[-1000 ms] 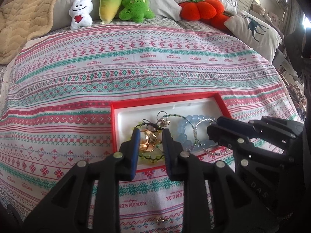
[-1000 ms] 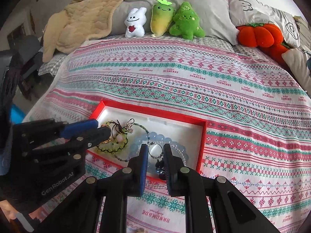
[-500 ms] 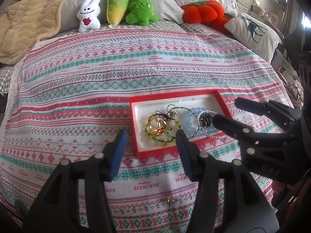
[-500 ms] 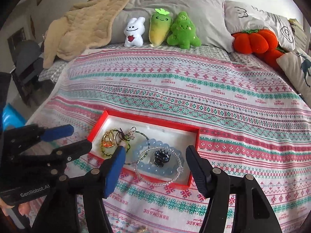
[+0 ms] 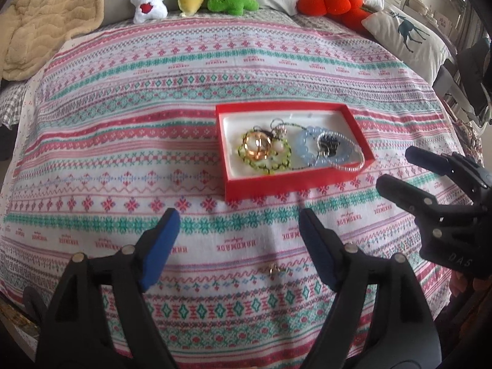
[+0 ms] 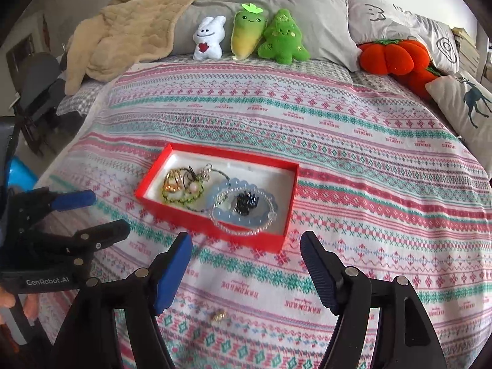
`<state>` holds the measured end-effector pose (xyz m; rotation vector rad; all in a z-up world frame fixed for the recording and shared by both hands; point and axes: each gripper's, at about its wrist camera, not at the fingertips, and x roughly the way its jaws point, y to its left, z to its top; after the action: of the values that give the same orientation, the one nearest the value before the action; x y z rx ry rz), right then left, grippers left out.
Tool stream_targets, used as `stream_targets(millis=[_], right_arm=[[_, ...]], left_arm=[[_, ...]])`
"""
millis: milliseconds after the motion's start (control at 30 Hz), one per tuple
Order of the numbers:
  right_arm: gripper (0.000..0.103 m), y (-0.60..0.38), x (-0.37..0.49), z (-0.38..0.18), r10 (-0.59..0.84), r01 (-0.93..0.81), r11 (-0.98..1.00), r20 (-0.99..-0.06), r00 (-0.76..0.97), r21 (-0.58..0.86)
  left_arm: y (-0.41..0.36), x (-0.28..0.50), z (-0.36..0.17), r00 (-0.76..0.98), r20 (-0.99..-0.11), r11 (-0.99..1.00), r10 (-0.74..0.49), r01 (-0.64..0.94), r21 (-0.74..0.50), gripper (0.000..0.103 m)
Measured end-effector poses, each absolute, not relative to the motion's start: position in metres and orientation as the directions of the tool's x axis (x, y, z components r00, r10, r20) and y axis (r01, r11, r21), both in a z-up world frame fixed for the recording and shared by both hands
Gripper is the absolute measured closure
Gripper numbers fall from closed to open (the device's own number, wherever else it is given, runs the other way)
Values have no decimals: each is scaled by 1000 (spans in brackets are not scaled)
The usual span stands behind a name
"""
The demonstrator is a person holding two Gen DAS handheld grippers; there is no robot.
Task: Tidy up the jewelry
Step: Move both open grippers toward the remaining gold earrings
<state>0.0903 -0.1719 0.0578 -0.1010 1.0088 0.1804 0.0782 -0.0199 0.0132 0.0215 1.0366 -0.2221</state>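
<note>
On the patterned bedspread (image 5: 123,141) sits a red box (image 5: 307,181), its white interior holding most of the jewelry: a green beaded bracelet (image 5: 278,166) with a gold ring-like piece (image 5: 257,147) lying inside it, a pale blue bead bracelet (image 5: 303,144), a clear bead bracelet (image 6: 243,230) draped over the box's near rim, and a small dark piece (image 5: 328,146) within the blue loop. Left gripper (image 5: 238,240) and right gripper (image 6: 246,264) both hover near the box on its near side, jaws opening and spread wide, with nothing between them. Judged from this layout, the task is nearly complete; one small gold item (image 6: 219,315) lies loose on the bedspread, apart from the box and close beneath the grippers, and likely needs collecting next. The pieces in the box overlap in a tangle, so whether further sorting is intended cannot be told. A thin dark-beaded strand and a silvery charm at the back of the pile are too small to identify. The loose gold item's type is likewise unclear. Plush toys (image 6: 249,35) line the pillows behind.
</note>
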Motion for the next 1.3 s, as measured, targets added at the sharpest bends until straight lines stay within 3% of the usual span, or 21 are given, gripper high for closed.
stream_targets(millis=[300, 900, 933, 1033, 1067, 1300], right_arm=[[29, -182, 69, 42, 37, -134, 991, -908, 417, -21], [29, -166, 42, 7, -51, -219, 967, -940, 337, -131], [29, -166, 41, 6, -54, -222, 966, -941, 335, -134], [29, -165, 40, 3, -62, -229, 963, -943, 328, -143], [29, -164, 40, 2, -64, -232, 962, -943, 325, -145], [29, -159, 40, -1, -64, -251, 956, -946, 318, -149]], left_arm=[[-25, 58, -5, 429, -889, 972, -160, 226, -65, 23], [-27, 34, -36, 359, -906, 934, -222, 345, -92, 23], [-28, 34, -37, 359, -906, 931, -225, 352, -92, 26], [-33, 31, -39, 344, -904, 915, -254, 389, -109, 51], [-35, 31, -39, 338, -904, 911, -262, 396, -116, 55], [-49, 32, -44, 331, -901, 898, -279, 422, -123, 63]])
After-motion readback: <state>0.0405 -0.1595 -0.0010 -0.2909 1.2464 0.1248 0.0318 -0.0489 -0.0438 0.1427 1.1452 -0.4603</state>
